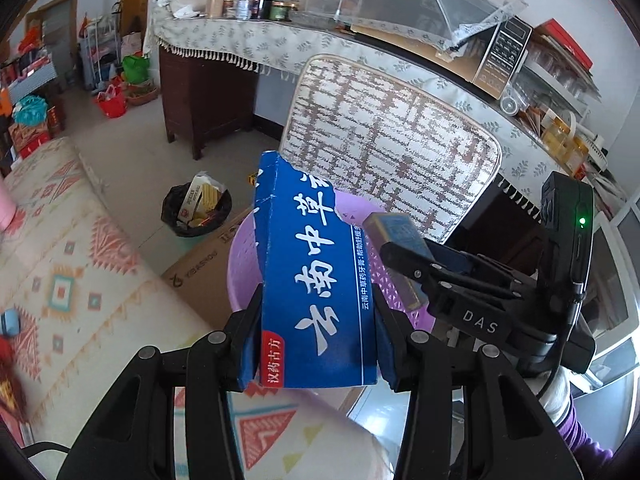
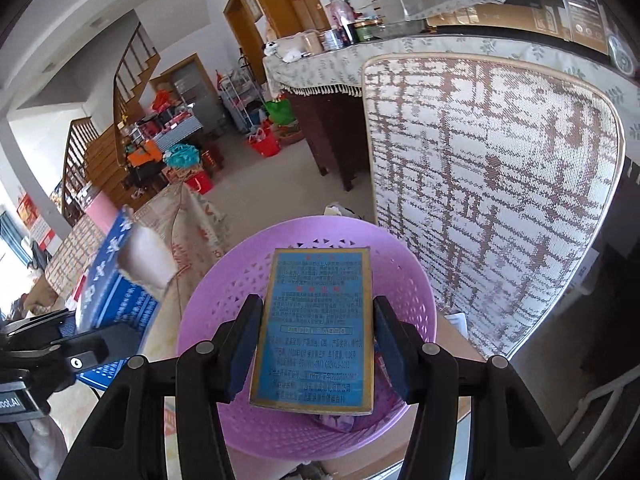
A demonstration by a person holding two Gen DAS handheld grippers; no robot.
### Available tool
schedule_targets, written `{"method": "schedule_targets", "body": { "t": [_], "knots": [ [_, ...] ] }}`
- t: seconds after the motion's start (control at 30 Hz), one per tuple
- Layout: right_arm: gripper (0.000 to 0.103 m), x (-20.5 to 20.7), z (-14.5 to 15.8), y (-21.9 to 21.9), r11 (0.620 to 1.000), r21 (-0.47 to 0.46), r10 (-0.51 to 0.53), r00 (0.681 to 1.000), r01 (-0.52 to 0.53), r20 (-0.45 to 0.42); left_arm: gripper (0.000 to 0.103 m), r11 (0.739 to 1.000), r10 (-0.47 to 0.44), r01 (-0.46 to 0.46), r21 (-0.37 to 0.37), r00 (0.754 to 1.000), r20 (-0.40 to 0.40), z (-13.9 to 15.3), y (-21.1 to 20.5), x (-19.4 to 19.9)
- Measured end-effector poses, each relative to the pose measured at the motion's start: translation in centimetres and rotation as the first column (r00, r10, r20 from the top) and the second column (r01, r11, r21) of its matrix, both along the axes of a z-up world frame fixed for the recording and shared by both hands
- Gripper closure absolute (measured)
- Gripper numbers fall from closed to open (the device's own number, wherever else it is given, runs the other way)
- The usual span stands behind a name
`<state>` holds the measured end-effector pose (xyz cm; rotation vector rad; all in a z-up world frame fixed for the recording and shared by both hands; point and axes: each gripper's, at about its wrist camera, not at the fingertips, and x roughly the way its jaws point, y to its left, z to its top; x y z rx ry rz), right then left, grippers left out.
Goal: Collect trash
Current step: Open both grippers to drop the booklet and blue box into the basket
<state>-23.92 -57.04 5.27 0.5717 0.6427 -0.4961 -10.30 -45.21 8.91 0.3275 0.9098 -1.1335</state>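
- My left gripper (image 1: 316, 336) is clamped on one torn blue toothpaste box (image 1: 308, 280); both pads press its long sides, and the box stands up out of the jaws with its ripped end uppermost.
- My right gripper (image 2: 316, 344) grips one flat blue carton with gold edges (image 2: 320, 328), printed face toward the camera, a pad on each side edge.
- That makes two pieces of trash in hand, one per gripper.
- In the right wrist view, the gold-edged carton hangs directly over the open mouth of one lilac perforated basket (image 2: 224, 292); the toothpaste box is off to the basket's left rim.
- The basket sits on one brown cardboard box (image 1: 200, 268).
- Beyond it on the floor is one black-lined bin (image 1: 197, 210), already holding several cartons and wrappers; I cannot count them.
- One woven chair back (image 2: 492, 184) rises just behind the basket.
- One patterned cloth-covered table (image 1: 60, 248) lies to the left.
- One long counter with a fringed cloth (image 1: 240, 40) carries jars, bottles and one microwave (image 1: 502, 56).
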Motion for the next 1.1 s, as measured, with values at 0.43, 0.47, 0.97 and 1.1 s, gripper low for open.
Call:
{"method": "schedule_targets", "body": {
  "t": [0.43,0.47,0.97,1.1],
  "knots": [
    [0.036,0.5,0.1,1.4,1.0,-0.001,0.01,0.999,-0.01,0.045,0.033,0.992,0.121,-0.119,-0.034,0.99,0.073,0.7,6.2,0.4],
    [0.036,0.6,0.1,1.8,1.0,-0.007,0.019,0.999,-0.019,0.044,0.033,0.99,0.138,-0.135,-0.031,0.987,0.089,0.8,7.1,0.5],
    [0.033,5.3,0.2,9.0,0.981,-0.027,0.193,0.981,-0.192,0.018,0.033,0.835,0.546,-0.55,0.006,0.83,0.115,-0.1,25.6,8.3],
    [0.033,6.9,0.2,11.6,0.966,-0.025,0.258,0.966,-0.258,0.002,0.033,0.728,0.673,-0.686,0.017,0.719,0.172,-0.1,32.1,10.8]
  ]
}}
